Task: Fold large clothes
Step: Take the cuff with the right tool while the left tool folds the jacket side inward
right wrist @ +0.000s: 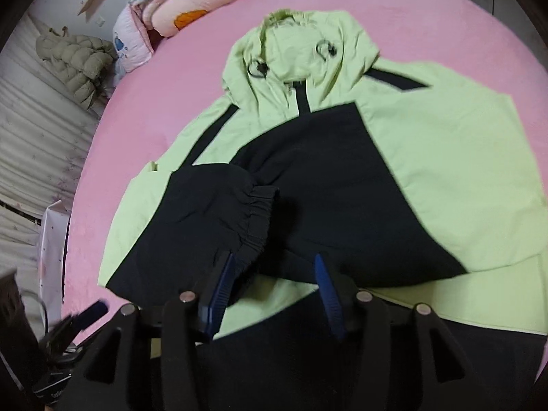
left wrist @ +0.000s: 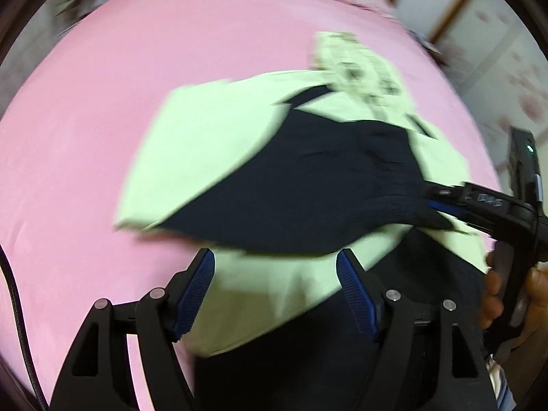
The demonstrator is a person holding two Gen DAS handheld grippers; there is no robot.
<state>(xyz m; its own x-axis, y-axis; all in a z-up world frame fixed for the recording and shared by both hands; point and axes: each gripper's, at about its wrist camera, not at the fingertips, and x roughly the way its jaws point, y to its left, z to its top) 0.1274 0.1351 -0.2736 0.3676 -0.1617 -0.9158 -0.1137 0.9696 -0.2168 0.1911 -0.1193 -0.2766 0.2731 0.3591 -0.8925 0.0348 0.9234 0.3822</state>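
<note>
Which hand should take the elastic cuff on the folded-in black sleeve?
Probably the right: its tool is open with the black cuff just ahead of its fingers. The left tool hovers open over the jacket's hem.

We take this for a home bedroom: a bed under a pink sheet, folded patterned quilts stacked at its head, pleated curtains alongside, a puffy coat draped by them.

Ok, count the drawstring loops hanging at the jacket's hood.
2. One drawstring loop hangs at the hood's left side in the right wrist view, the other at its right. More may be hidden in folds.
</note>
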